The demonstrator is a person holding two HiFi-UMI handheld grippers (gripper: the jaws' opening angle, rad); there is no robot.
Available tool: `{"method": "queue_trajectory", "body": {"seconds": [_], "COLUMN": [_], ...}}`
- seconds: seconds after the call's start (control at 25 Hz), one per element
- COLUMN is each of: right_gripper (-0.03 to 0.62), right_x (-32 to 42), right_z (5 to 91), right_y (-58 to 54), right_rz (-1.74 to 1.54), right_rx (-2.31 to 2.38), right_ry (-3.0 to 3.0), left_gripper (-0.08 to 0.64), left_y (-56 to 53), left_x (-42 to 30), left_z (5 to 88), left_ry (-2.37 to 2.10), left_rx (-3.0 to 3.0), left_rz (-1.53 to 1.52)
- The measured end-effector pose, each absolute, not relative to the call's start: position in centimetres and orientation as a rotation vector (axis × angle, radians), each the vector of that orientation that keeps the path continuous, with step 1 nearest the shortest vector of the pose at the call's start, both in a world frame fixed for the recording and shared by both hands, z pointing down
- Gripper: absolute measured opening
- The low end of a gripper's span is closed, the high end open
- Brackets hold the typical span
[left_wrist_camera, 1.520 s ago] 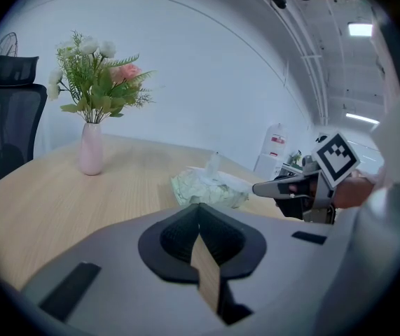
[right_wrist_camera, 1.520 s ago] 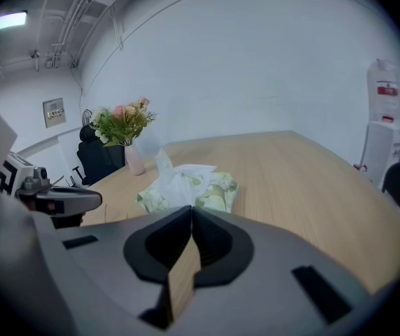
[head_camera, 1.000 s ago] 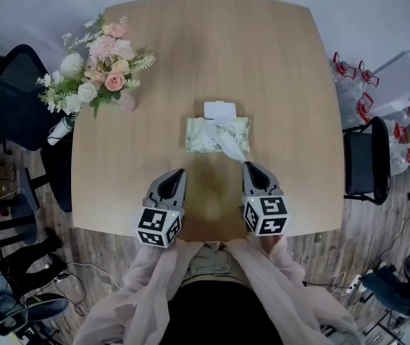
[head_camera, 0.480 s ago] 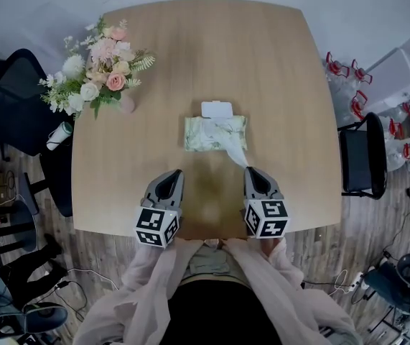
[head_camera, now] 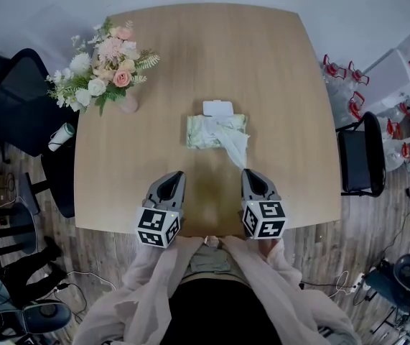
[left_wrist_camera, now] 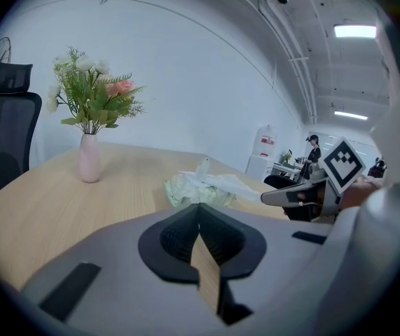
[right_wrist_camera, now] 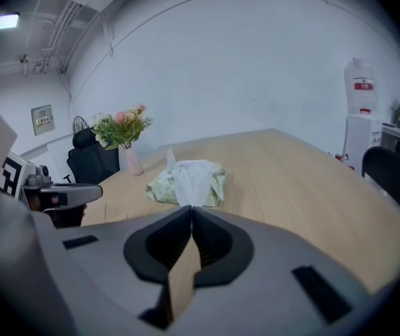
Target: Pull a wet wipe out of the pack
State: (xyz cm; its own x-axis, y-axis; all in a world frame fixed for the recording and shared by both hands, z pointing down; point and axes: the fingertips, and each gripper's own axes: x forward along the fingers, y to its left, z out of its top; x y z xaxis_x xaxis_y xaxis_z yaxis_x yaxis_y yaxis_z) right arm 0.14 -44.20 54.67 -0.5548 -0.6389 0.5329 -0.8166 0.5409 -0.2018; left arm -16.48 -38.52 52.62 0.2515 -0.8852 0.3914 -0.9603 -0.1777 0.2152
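Observation:
A pale green wet-wipe pack (head_camera: 206, 132) lies mid-table with its white lid (head_camera: 218, 108) flipped open at the far side. From its opening a white wipe (head_camera: 235, 146) stretches toward me to my right gripper (head_camera: 246, 172), which is shut on the wipe's end. In the right gripper view the wipe (right_wrist_camera: 194, 179) runs from the pack (right_wrist_camera: 159, 187) down to the closed jaws of the right gripper (right_wrist_camera: 191, 207). My left gripper (head_camera: 177, 175) hovers near the front edge, left of the pack, apart from it. The left gripper (left_wrist_camera: 199, 205) is shut with nothing between its jaws.
A pink vase with a flower bouquet (head_camera: 104, 67) stands at the table's (head_camera: 291, 85) far left. Black office chairs sit left (head_camera: 11, 106) and right (head_camera: 362, 157) of the table. The table's front edge runs just under both grippers.
My right gripper has drawn back a little toward me, and the wipe now reaches farther out of the pack. The left gripper has stayed put.

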Motion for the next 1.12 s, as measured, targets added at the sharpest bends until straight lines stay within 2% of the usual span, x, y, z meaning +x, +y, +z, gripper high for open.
{"method": "queue_trajectory", "body": {"seconds": [1.12], "right_gripper": [0.011], "right_x": [0.2], "right_z": [53.8], "right_y": [-38.9], "right_rz": [0.55], "right_rx": [1.225], "right_ry": [-2.369], "left_gripper": [0.011], "left_y": [-34.4], "left_x": [-16.0], "left_z": [52.0], "left_ry": [-1.628], "left_rx": [2.186], "left_rz": [0.223]}}
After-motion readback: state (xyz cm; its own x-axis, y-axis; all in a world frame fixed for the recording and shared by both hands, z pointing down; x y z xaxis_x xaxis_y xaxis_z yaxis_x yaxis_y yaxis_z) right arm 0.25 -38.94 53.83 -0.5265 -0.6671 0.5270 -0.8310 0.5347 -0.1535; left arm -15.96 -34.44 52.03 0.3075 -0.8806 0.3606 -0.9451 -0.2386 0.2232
